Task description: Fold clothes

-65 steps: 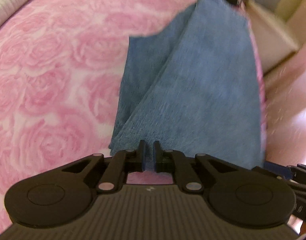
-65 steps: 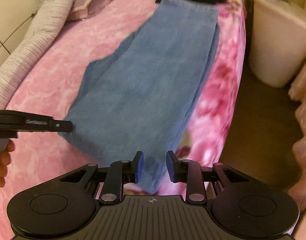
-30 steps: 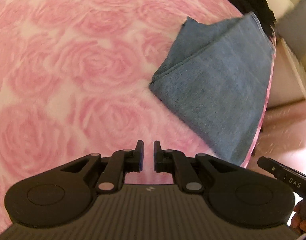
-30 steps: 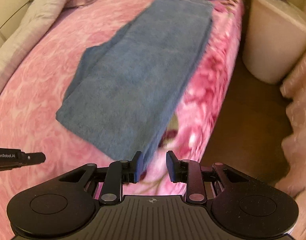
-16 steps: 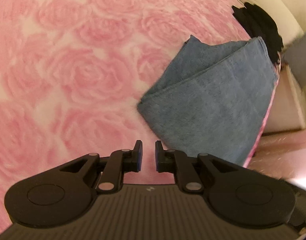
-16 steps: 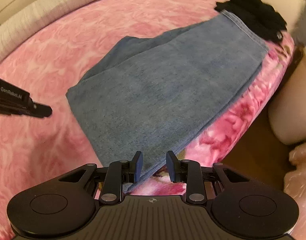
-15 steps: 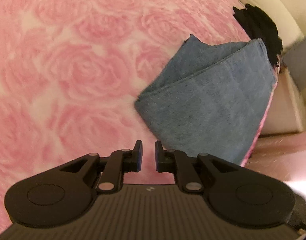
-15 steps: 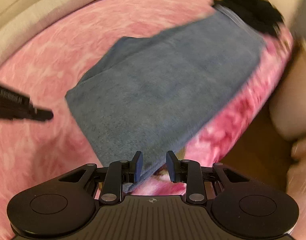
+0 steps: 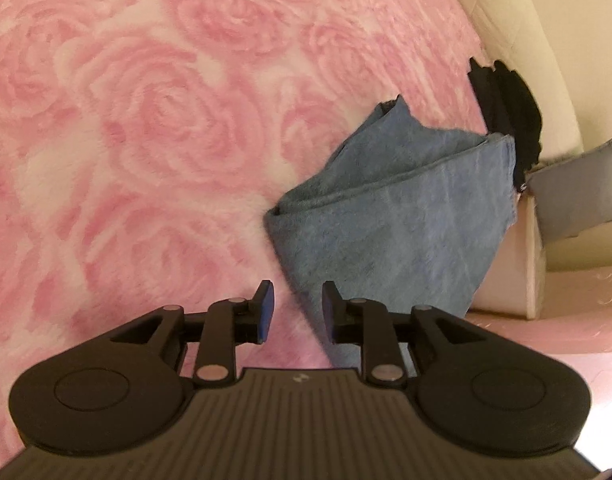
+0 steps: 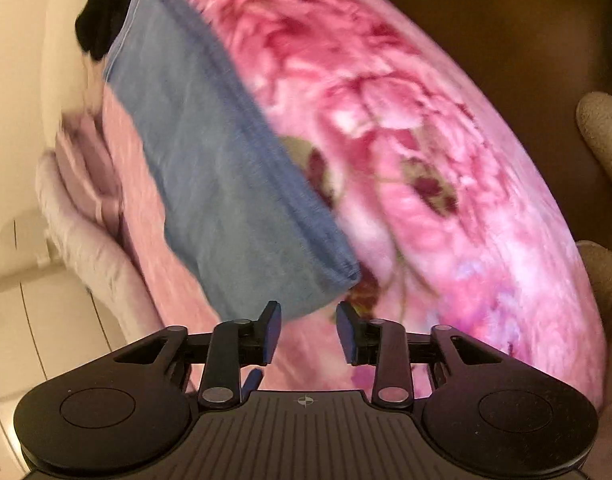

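Folded blue jeans (image 9: 398, 224) lie on a pink rose-patterned blanket (image 9: 146, 120) near the bed's edge. My left gripper (image 9: 294, 304) stands open just short of the jeans' near folded corner, with nothing between its fingers. In the right wrist view the same jeans (image 10: 222, 168) run from upper left down toward my right gripper (image 10: 308, 326), which is open and empty just below the jeans' near end. This view is tilted and blurred.
A black garment (image 9: 506, 108) lies past the far end of the jeans. A cream box (image 9: 506, 280) and a grey cushion (image 9: 574, 196) stand beside the bed. Folded pale bedding (image 10: 78, 216) lies at the left, and dark floor (image 10: 526, 20) beyond the blanket edge.
The left gripper's fingers have opened wider and come closer to the jeans' near corner. The right wrist view has swung and rolled sharply, so the bed's edge now fills it.
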`<move>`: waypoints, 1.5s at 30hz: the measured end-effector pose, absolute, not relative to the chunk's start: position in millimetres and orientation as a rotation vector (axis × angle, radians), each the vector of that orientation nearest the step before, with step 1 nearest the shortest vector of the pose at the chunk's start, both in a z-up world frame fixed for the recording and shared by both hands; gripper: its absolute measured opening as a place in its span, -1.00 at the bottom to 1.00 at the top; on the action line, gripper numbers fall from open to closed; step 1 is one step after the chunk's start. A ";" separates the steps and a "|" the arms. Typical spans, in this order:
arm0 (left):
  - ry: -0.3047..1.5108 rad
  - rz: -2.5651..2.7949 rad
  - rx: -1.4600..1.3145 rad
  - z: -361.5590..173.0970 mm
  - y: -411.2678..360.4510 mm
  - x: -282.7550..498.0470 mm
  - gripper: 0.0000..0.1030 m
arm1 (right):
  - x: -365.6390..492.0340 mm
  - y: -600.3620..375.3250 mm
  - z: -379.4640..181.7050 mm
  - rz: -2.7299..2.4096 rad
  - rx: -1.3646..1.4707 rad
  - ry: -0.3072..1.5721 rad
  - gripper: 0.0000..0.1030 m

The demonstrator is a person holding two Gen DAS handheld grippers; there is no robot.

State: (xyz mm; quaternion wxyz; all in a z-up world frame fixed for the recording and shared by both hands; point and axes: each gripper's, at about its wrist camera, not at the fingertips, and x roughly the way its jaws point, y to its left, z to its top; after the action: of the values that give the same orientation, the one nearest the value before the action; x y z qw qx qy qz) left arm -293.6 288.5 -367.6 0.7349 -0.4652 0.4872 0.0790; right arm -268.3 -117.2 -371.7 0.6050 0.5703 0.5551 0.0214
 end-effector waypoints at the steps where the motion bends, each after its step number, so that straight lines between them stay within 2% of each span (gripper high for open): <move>1: 1.061 0.171 -1.029 -369.7 289.7 -292.5 -0.59 | -271.4 -117.3 -375.9 0.022 1.352 1.262 -0.25; 5: 1.025 0.178 -1.067 -381.5 297.0 -289.2 -0.57 | -278.0 -120.7 -391.7 -0.068 1.445 1.216 -0.20; 13: 0.986 0.172 -1.117 -400.8 303.2 -280.7 -0.56 | -270.3 -120.4 -394.1 -0.045 1.373 1.120 -0.20; 19: 0.943 0.173 -1.174 -412.0 303.6 -284.8 -0.56 | -269.7 -113.0 -392.3 -0.025 1.313 1.097 -0.20; 34: 0.920 0.163 -1.218 -417.2 307.3 -284.9 -0.55 | -266.7 -112.5 -401.5 0.016 1.382 1.089 -0.21; 35: 0.914 0.161 -1.222 -417.5 307.2 -284.9 -0.55 | -265.1 -112.5 -401.8 0.020 1.377 1.086 -0.21; 38: 0.895 0.153 -1.236 -418.9 307.6 -286.7 -0.55 | -266.7 -113.1 -400.9 0.035 1.340 1.085 -0.53; 39: 0.882 0.147 -1.249 -420.0 308.4 -290.0 -0.59 | -267.6 -114.4 -400.6 0.052 1.339 1.079 -0.57; 45: 0.817 0.132 -1.331 -429.2 311.6 -300.1 -0.62 | -270.1 -116.2 -405.5 0.098 1.361 1.060 -0.52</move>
State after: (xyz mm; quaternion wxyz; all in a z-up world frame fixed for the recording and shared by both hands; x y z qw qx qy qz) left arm -300.1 311.6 -429.2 0.7084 -0.5994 0.3680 0.0594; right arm -270.1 -116.2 -405.5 0.6494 0.5991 0.4664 0.0430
